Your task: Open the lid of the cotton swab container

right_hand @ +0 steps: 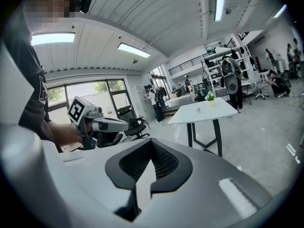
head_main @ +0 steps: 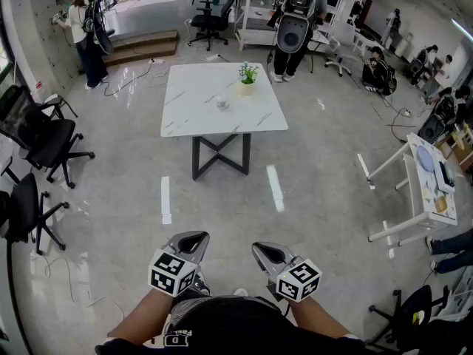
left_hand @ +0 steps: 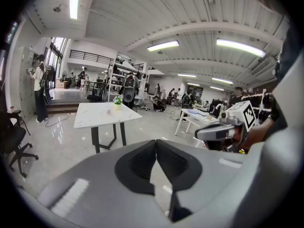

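The cotton swab container [head_main: 222, 103] is a small clear pot on a white marble table [head_main: 192, 113] several steps ahead of me, beside a potted plant [head_main: 247, 78]. Both grippers are held low, close to my body and far from the table. My left gripper [head_main: 194, 239] is shut with nothing between its jaws, and so is my right gripper [head_main: 263, 251]. In the left gripper view the container [left_hand: 109, 111] is tiny on the distant table, beyond the closed jaws [left_hand: 156, 142]. In the right gripper view the container [right_hand: 198, 109] is also far off, past the closed jaws [right_hand: 151, 143].
Black office chairs [head_main: 44, 143] stand at the left. A white side table [head_main: 425, 191] with items on it is at the right. People stand and sit along the back of the room. Grey floor lies between me and the marble table.
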Demonstrator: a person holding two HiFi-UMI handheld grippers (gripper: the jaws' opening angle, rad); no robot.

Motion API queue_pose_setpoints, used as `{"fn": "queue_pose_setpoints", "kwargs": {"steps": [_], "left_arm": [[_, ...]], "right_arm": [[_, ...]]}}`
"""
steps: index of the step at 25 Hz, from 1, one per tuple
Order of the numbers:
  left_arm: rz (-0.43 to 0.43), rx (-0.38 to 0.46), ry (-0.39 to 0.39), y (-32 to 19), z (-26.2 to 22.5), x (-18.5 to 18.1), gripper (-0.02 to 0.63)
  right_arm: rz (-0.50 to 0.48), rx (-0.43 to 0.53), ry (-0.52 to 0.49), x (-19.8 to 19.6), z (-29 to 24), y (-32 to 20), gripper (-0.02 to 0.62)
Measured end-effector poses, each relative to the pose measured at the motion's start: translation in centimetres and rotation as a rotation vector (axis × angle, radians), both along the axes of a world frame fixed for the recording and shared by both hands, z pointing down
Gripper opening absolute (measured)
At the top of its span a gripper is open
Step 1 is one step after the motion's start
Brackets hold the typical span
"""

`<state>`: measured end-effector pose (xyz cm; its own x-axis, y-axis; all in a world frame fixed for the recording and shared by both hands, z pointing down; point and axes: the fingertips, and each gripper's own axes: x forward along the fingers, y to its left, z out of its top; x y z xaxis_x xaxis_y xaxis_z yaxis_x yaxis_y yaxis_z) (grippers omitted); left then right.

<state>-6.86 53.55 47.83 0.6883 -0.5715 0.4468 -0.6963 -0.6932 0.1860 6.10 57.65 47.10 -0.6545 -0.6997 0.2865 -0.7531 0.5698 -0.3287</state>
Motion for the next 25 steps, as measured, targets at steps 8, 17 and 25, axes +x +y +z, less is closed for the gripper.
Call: {"fn": "queue_pose_setpoints", "kwargs": {"steps": [8, 17, 25], "left_arm": [[0.005, -0.002, 0.008, -1.2, 0.4, -0.4, 0.06], [0.036, -0.037, 0.071, -2.0, 0.6, -0.1, 0.06], [0.03, 0.003, 0.043, -4.7, 0.4, -2.4, 0.06]], "right_arm": [[0.008, 0.009, 0.009, -0.2, 0.0, -0.9, -0.006], [-0.019, 0.049, 0.044, -1.8, -1.1, -1.8, -0.006], [-0.021, 0.084, 0.059, -4.1, -1.7, -4.0, -0.006]]}}
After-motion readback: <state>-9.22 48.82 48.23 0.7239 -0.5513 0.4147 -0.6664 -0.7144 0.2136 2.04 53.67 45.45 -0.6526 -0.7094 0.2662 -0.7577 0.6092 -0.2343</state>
